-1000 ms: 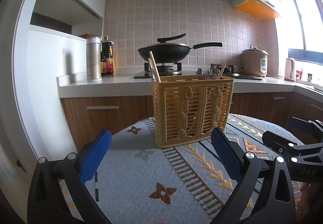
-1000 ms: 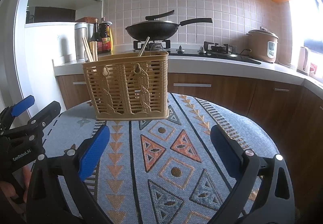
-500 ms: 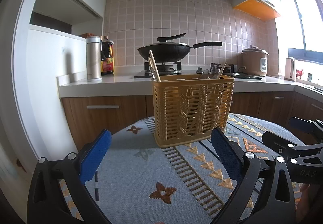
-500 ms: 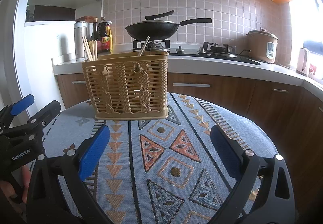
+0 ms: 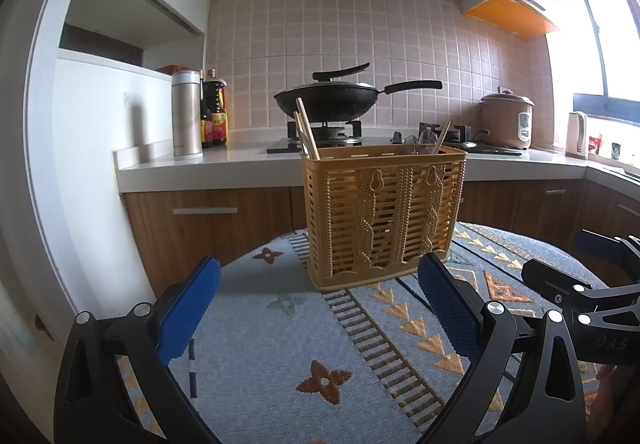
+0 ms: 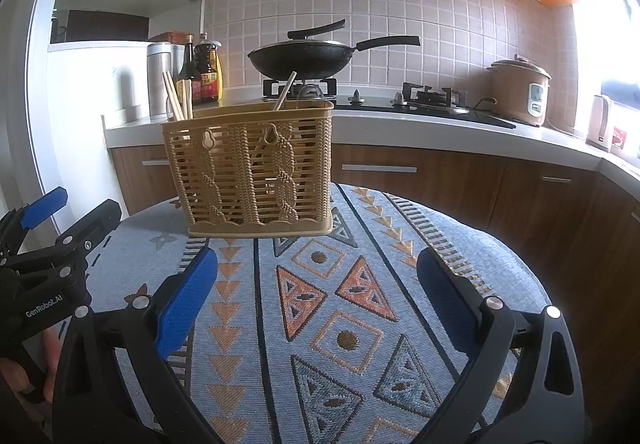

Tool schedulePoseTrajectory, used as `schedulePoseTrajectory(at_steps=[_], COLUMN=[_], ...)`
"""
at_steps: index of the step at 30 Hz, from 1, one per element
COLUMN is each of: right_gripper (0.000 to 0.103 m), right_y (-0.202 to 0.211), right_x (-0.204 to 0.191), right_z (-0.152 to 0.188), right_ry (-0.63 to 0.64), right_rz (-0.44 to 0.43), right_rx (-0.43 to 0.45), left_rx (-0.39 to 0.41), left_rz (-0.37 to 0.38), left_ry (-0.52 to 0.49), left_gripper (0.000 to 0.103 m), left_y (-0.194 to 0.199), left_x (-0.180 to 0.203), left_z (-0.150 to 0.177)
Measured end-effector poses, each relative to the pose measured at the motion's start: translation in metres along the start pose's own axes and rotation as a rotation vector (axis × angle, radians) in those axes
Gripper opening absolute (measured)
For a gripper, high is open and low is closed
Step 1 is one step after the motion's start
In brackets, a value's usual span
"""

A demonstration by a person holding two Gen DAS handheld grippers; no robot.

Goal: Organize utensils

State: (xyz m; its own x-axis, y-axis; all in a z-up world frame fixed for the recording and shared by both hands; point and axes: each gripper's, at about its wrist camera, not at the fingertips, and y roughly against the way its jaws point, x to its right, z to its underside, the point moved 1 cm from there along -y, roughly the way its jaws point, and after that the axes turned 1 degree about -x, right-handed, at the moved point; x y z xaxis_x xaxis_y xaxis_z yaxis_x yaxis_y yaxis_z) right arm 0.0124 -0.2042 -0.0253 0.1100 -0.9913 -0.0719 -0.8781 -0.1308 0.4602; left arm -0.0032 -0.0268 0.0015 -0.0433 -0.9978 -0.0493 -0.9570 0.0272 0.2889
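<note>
A tan slatted plastic utensil basket (image 5: 382,215) stands upright on the patterned tablecloth; it also shows in the right wrist view (image 6: 252,171). Wooden chopsticks (image 5: 306,133) stick up from its left end (image 6: 176,99), and one more chopstick (image 6: 285,89) and metal utensil handles (image 5: 418,141) rise from its right part. My left gripper (image 5: 318,308) is open and empty, just short of the basket. My right gripper (image 6: 316,304) is open and empty, further back from the basket and to its right.
The round table (image 6: 460,256) drops off at its curved edge on the right. Behind it runs a kitchen counter (image 5: 224,163) with a black wok (image 5: 328,101) on the stove, a steel flask (image 5: 186,115), sauce bottles (image 6: 206,71), a rice cooker (image 6: 518,91) and a kettle (image 5: 576,135).
</note>
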Motion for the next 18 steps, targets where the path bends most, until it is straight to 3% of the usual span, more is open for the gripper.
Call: schedulePoseTrajectory(at_steps=[18], right_gripper=[0.095], right_y=[-0.002], right_x=[0.001], right_z=[-0.001], right_ry=[-0.010], right_rz=[-0.004], right_rx=[-0.009], left_rx=[-0.042], left_rz=[-0.026], left_ry=[0.047], left_gripper=[0.096], left_y=[-0.008], left_x=[-0.010], left_z=[-0.002])
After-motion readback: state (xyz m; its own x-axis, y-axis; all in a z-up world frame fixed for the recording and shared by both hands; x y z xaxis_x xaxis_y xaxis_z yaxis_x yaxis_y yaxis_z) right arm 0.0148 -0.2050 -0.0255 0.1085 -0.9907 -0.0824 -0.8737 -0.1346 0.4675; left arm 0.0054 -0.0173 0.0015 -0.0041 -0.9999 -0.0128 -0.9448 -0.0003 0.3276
